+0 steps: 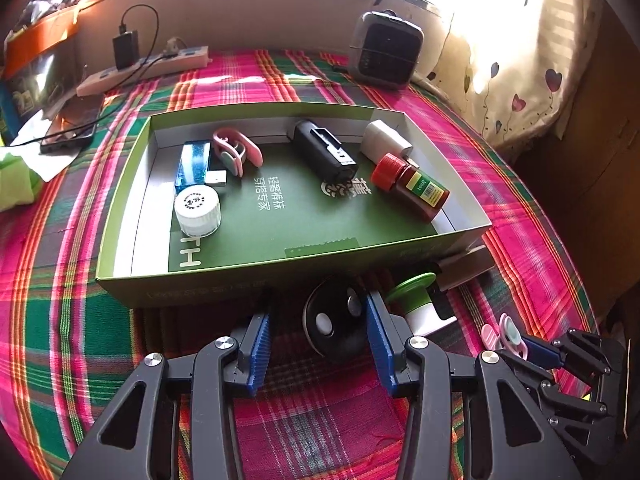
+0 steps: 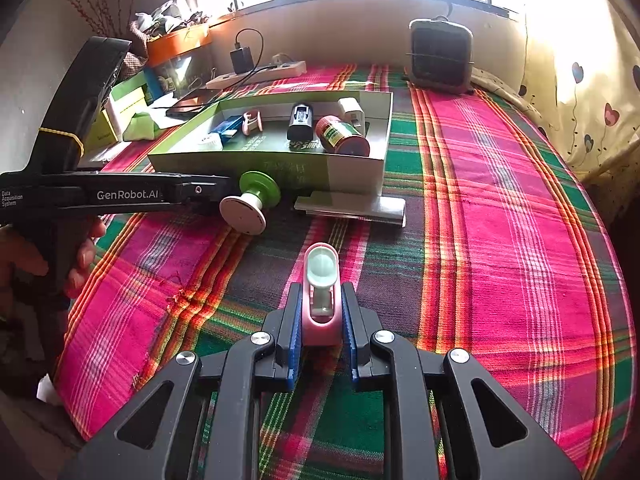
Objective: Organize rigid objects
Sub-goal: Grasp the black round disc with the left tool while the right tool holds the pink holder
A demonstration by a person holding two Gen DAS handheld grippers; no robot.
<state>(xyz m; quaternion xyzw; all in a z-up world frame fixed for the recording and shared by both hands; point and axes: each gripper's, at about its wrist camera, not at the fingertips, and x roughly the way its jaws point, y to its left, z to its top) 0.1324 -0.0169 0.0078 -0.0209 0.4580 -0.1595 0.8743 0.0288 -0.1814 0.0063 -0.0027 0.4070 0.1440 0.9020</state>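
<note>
A green box (image 1: 120,216) on the plaid cloth holds a white-capped jar (image 1: 198,210), a blue stick (image 1: 192,166), a pink clip (image 1: 236,148), a black cylinder (image 1: 324,152), a white adapter (image 1: 386,140) and a red-capped brown bottle (image 1: 412,186). My left gripper (image 1: 318,344) is open around a black round disc (image 1: 334,326) lying in front of the box. A green-and-white spool (image 1: 416,300) lies beside it. My right gripper (image 2: 320,328) is shut on a second pink clip (image 2: 321,292) above the cloth; the box (image 2: 280,160) lies ahead.
A flat grey card (image 2: 352,206) lies under the box's near corner. A small heater (image 1: 384,50), a power strip (image 1: 140,68) with charger, and a phone (image 1: 68,136) sit behind the box. A curtain (image 1: 520,60) hangs at right.
</note>
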